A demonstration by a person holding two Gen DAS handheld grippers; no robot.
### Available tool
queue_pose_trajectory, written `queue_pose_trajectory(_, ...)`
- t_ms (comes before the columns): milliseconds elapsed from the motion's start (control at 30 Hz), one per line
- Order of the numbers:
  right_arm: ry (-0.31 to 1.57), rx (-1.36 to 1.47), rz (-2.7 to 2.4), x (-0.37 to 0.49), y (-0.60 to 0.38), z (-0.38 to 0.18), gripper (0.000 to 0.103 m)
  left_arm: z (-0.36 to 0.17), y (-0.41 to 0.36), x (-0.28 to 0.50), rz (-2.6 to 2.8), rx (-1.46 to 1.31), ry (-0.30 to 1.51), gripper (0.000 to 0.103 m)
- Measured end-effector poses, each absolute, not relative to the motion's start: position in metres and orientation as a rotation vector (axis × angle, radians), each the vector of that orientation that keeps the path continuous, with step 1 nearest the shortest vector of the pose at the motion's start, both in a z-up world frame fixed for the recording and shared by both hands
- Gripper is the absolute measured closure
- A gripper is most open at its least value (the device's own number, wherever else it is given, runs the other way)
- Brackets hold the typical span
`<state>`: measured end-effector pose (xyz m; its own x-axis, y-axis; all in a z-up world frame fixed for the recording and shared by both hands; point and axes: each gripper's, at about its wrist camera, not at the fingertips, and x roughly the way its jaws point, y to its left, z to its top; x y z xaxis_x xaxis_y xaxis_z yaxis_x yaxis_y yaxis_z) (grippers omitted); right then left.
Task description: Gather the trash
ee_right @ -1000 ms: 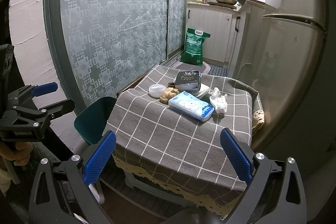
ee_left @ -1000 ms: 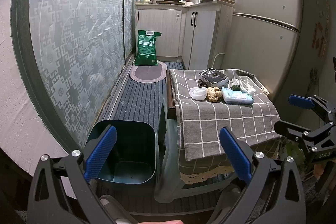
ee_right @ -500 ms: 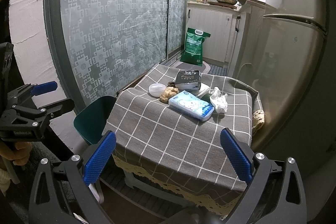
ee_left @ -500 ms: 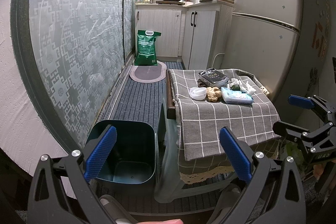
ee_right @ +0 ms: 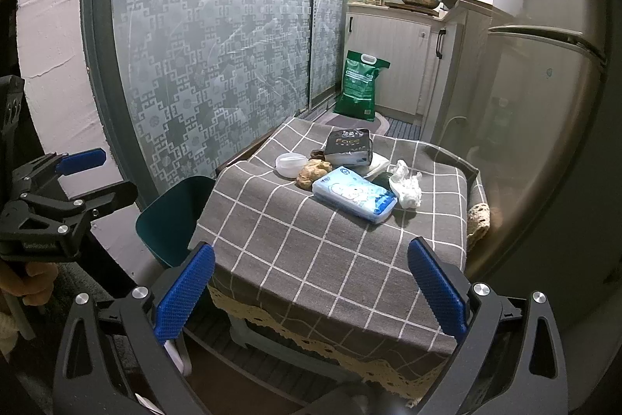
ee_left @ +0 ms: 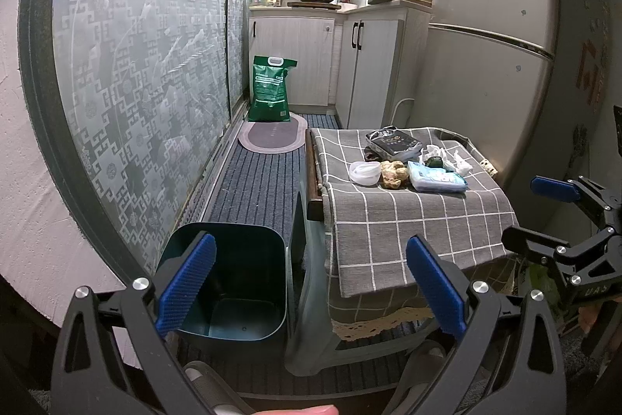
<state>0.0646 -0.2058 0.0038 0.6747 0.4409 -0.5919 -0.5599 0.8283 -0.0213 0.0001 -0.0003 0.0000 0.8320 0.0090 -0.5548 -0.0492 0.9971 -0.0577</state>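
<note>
Facing down the narrow kitchen, the left wrist view shows the full interior of the dark teal trash bin (ee_left: 229,282) on the striped floor mat (ee_left: 256,189), just beside the low tabletop (ee_left: 420,216); nothing is visible inside it. The right wrist view shows only a curved part of that bin's wall (ee_right: 171,216), but gives the closer look at the trash.

The left gripper (ee_left: 311,286) has its blue ribbed fingers (ee_left: 186,282) spread wide apart with nothing between them, above the bin and the tabletop's edge. The right gripper (ee_right: 311,290) is likewise wide open and empty, over the near edge of the cloth. Each gripper also appears at the margin of the other's view, clear of the tabletop.

The trash lies clustered toward the far side of the grey checked tablecloth (ee_right: 311,244), which has a cream lace hem:
- a shallow round translucent plastic container (ee_right: 290,164), nothing visible inside;
- a lumpy brown crumpled wad (ee_right: 313,172), touching it;
- a soft blue-and-white tissue pack (ee_right: 353,193), flat;
- a crumpled white tissue (ee_right: 406,183), just beside the pack;
- a dark glossy packet (ee_right: 348,144), behind the rest.

A green handled sack (ee_left: 272,90) stands upright against the white cabinet (ee_left: 299,61). A steel refrigerator (ee_left: 490,57) stands to the right of the tabletop.
</note>
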Motion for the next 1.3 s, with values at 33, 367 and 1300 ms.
queue_pose_trajectory(33,0.608,-0.208,0.567,0.0646,-0.2057,0.0038,0.003,0.0,-0.0003,0.0001,0.031,-0.07,0.587,0.003)
queue_pose_trajectory(367,0.609,-0.209,0.567,0.0648,-0.2054,0.0038,0.003,0.0001,-0.0002,0.0,0.031,-0.07,0.587,0.003)
queue_pose_trajectory(1300,0.61,-0.2,0.565,0.0651,-0.2066,0.002,0.003,-0.0019,-0.0041,0.0031,0.025,-0.07,0.584,0.003)
